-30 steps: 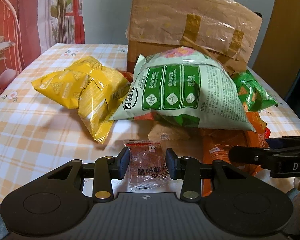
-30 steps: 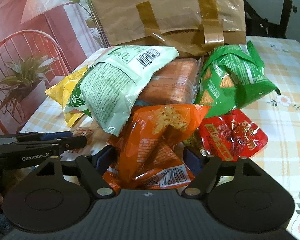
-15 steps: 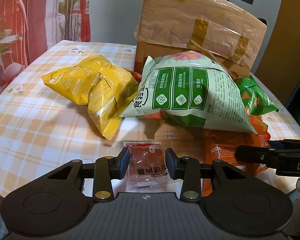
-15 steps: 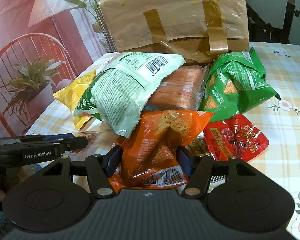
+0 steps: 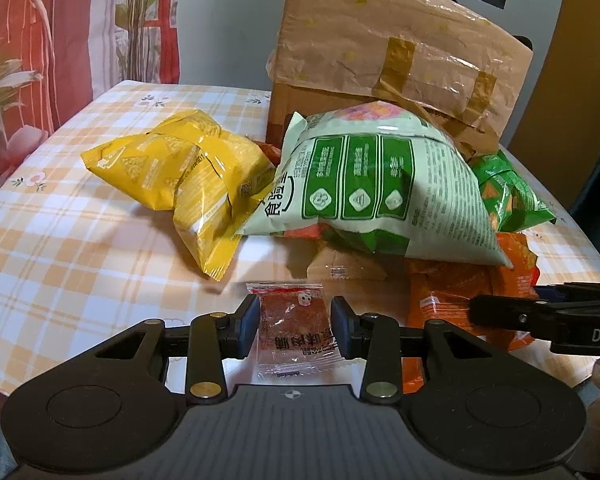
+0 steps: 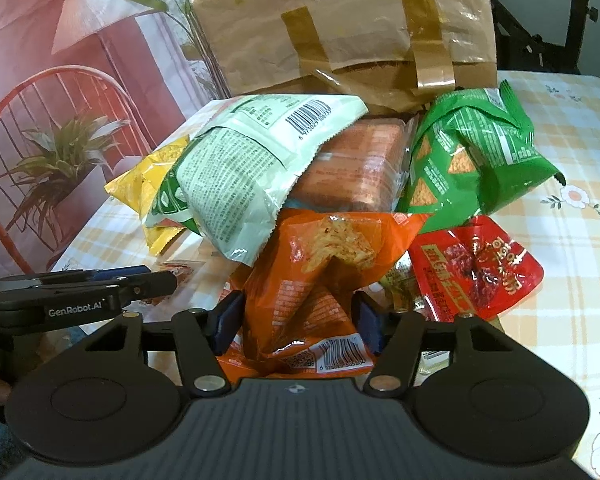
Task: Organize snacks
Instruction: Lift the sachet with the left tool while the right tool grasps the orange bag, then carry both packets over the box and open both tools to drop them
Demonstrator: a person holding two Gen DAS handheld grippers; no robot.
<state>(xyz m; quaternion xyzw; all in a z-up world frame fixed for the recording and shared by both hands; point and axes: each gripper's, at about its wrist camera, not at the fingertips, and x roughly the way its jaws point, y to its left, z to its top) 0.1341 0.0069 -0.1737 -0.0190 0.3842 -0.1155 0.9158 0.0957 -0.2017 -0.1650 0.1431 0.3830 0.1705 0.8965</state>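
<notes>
Checked tablecloth (image 5: pixel 80 248) bears snack bags (image 5: pixel 180 176), small packet (image 5: pixel 294 332), brown bag (image 6: pixel 340 28).

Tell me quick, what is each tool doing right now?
Left tool: shut on the small sachet.
Right tool: its jaws have just been closing around the orange bag; the pads seem to press on it.

Printed "GenRobot.AI" in white on the black left gripper (image 6: pixel 136 292), left of the orange chip bag (image 6: pixel 324 272). Readable as "DA", cut off at the frame edge, on the right gripper (image 5: pixel 548 312). Barcodes, digits illegible, on the orange chip bag and the pale green snack bag (image 6: pixel 252 160) above it.
</notes>
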